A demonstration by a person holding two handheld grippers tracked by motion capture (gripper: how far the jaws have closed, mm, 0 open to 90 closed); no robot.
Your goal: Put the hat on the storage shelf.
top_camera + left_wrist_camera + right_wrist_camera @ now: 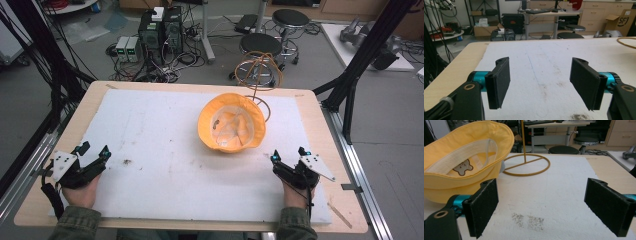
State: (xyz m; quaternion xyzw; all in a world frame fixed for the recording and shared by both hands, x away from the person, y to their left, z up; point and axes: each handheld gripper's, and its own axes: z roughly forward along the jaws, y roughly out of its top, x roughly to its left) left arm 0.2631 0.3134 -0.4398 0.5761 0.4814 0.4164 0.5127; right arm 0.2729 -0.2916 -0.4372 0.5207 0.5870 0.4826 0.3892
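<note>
The yellow hat [231, 123] lies crown-down, opening up, on the white mat toward the desk's [95, 97] far right, beside a wire stand [260, 67]. Soft and light, it would likely crumple, so the brim edge looks best to pinch. Both the left tongs [93, 151] and right tongs [288, 153] rest released near the front edge.

Workshop clutter beyond the table [327, 131]

Two black stools [261, 44] stand on the grey floor, computer towers [160, 27] and tangled cables [150, 70] to their left.

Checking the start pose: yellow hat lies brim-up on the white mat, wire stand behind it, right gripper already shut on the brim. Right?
Not quite. The right gripper is open and grips nothing; the right gripper view shows the yellow hat apart from it. The rest holds: brim-up, on the white mat, wire stand behind.
</note>
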